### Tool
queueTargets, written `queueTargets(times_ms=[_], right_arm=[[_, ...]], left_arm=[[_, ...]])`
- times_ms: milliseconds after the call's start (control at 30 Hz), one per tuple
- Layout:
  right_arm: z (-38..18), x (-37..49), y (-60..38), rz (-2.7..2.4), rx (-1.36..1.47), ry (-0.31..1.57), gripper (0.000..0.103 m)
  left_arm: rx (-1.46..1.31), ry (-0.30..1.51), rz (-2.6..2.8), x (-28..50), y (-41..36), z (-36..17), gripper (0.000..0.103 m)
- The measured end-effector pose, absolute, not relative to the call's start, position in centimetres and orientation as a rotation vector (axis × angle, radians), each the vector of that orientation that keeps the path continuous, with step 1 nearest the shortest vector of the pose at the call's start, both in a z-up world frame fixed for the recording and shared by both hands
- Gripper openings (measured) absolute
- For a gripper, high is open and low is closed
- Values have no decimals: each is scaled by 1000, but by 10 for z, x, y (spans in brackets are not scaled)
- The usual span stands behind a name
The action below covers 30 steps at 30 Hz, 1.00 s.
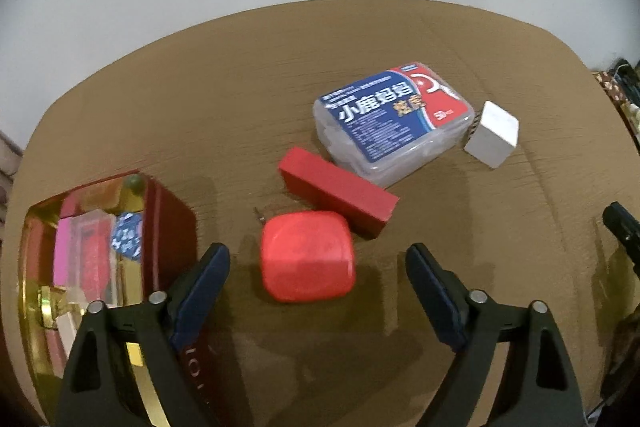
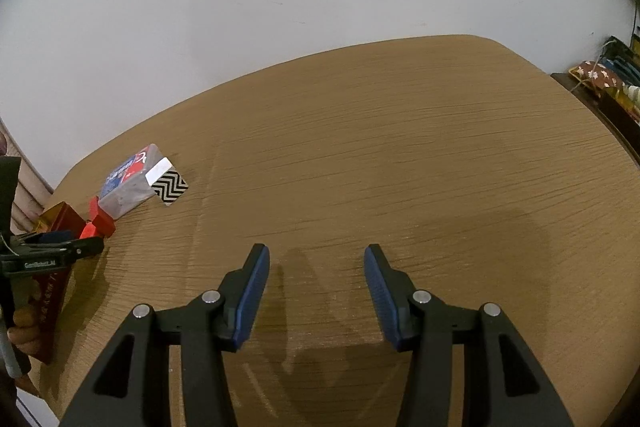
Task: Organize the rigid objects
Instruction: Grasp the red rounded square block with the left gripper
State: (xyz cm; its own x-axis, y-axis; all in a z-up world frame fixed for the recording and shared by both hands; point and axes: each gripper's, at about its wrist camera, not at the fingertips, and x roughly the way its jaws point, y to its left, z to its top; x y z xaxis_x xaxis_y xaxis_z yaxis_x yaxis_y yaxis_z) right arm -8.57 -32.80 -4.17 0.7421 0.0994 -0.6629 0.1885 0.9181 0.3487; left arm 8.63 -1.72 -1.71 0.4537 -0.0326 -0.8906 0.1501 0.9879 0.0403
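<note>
In the left wrist view my left gripper [image 1: 318,251] is open, its fingers either side of a rounded red plastic case [image 1: 307,255] lying on the wooden table [image 1: 240,99], not touching it. Behind the case lie a long red box [image 1: 338,191], a clear floss-pick box with a blue and red label [image 1: 394,121] and a white cube [image 1: 493,134]. A red and gold open box [image 1: 104,247] at the left holds several small items. My right gripper [image 2: 316,259] is open and empty over bare table, far to the right of the objects [image 2: 132,183].
The white wall stands behind the table's far edge. A dark shelf with patterned fabric items [image 2: 600,79] sits past the table's right edge. The left gripper and the hand holding it show at the left edge of the right wrist view [image 2: 52,251].
</note>
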Motion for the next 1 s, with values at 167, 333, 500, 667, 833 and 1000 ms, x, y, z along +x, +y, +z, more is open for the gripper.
queueTargets(times_ms=[167,333,500,667,833,1000], right_arm=[[-41,-84,-328,-50,416,739,50],[-41,-84,-329,-50,418,739,50],[-41,-85,-329,-52,418,742,50],[-41,-85,-330,-53,419,744,50],[-42,-84,-330,-53,418,745,50],[-42,-85,-329,-54,416,746,51]], left_arm=[[160,1087,-98,84,-22,-22,63],[82,1058,-135,77,-6,-11,43],[207,990,-150,55,-25,-8,43],[161,966,-185,38,-21,2,43],[110,931,-159,11,26,38,43],[75,951,-49,-25,89,60,43]])
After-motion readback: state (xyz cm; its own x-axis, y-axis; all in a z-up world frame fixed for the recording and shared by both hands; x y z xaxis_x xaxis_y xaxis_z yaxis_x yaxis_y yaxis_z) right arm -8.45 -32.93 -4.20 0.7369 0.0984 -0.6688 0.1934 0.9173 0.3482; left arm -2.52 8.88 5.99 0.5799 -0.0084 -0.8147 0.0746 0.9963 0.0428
